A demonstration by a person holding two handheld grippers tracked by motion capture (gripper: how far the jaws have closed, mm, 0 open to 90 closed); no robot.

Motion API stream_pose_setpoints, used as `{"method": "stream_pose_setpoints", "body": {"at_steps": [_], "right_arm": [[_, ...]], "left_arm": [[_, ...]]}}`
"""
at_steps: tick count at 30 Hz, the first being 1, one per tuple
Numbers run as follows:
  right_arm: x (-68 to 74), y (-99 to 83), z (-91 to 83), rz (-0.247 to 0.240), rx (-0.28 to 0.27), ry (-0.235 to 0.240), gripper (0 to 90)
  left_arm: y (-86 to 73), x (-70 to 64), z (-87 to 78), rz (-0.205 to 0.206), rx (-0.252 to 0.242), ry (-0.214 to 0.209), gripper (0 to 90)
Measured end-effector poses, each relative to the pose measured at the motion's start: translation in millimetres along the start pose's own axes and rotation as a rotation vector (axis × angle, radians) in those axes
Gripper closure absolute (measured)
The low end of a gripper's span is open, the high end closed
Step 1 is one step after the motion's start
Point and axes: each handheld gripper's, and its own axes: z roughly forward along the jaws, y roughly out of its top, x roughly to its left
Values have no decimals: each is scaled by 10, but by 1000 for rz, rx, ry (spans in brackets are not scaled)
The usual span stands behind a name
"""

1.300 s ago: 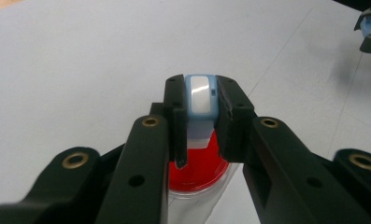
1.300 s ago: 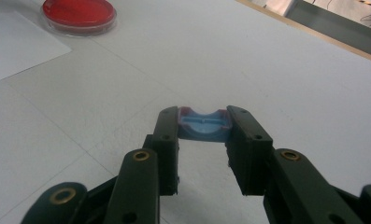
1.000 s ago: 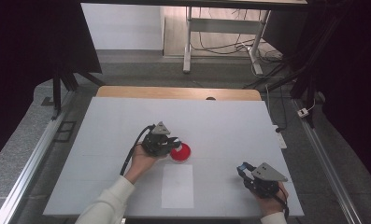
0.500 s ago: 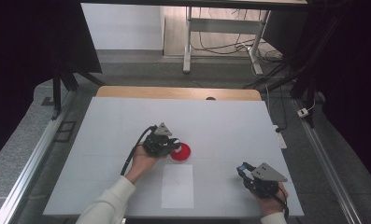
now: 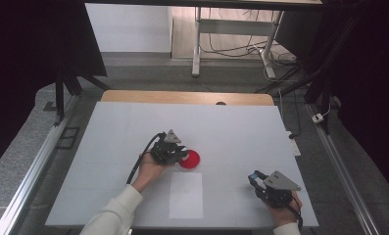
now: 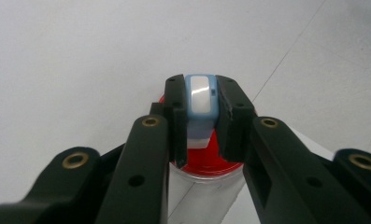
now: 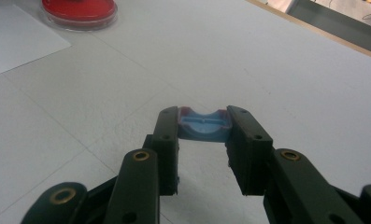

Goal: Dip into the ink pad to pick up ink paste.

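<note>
High view: two hands are working at the white table [image 5: 113,132], each gripping a small blue piece.

Reaching in from the lower left, the left hand [image 5: 150,170] is holding the left gripper [image 6: 199,116] over the red dish [image 5: 189,159], jaws pinching an upright blue-and-white clip [image 6: 199,100]. Low at the right, the right gripper [image 7: 203,122] is clamping a blue cap [image 7: 203,125] at its jaw tips, well apart from the dish beyond the paper sheet [image 5: 186,195].

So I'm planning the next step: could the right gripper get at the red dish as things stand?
Probably not freely: the right gripper is shut on a blue piece, and the left gripper hangs over the red dish holding its own blue part.
</note>
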Motion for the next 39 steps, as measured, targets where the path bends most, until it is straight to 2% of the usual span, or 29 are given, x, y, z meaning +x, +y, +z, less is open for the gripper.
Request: {"method": "stream_pose_setpoints", "body": {"at_steps": [16,30,39], "right_arm": [[2,0,1,-2,5,1,651],[8,0,8,-6,2,3,651],[13,0,10,-9,8,3,651]], "left_arm": [[-12,-2,25,8,6,3,756],[-12,-36,60,38,28,21,759],[-11,-25,58,39,33,15,759]]}}
